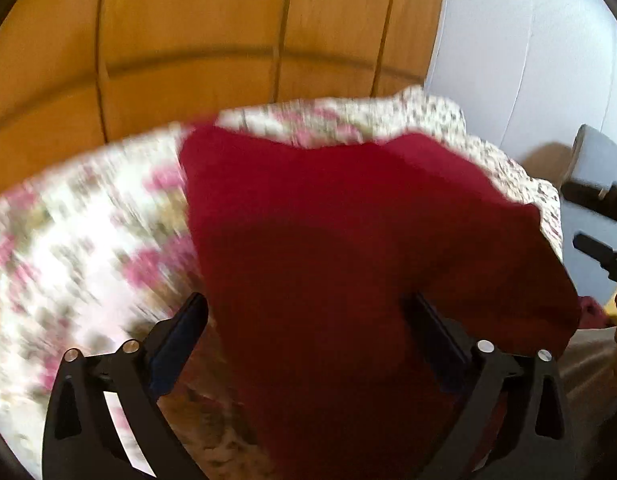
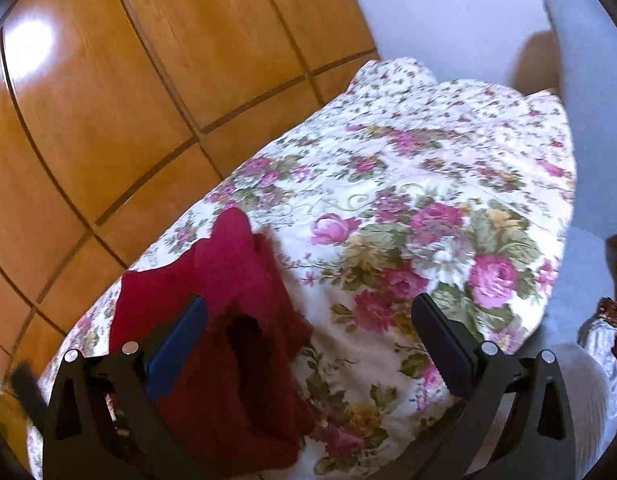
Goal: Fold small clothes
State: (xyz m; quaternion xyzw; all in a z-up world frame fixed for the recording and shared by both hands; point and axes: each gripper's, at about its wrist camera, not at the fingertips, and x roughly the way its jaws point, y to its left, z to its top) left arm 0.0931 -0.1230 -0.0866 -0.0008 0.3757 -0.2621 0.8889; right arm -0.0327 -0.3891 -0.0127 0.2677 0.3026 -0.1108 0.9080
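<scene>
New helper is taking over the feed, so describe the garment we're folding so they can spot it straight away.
Start from the bed with the floral bedspread, which stands in front of the wooden wardrobe doors. On the bedspread's near side, towards the wardrobe, lies the red garment, rumpled. It is the only plain, dark red thing there; all the fabric around it is white with pink roses.

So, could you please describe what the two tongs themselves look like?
Both the left tongs and the right tongs are black, with curved cut-out frames and silver round pins at the joints. Each has one blue-faced pad and one black pad.
</scene>
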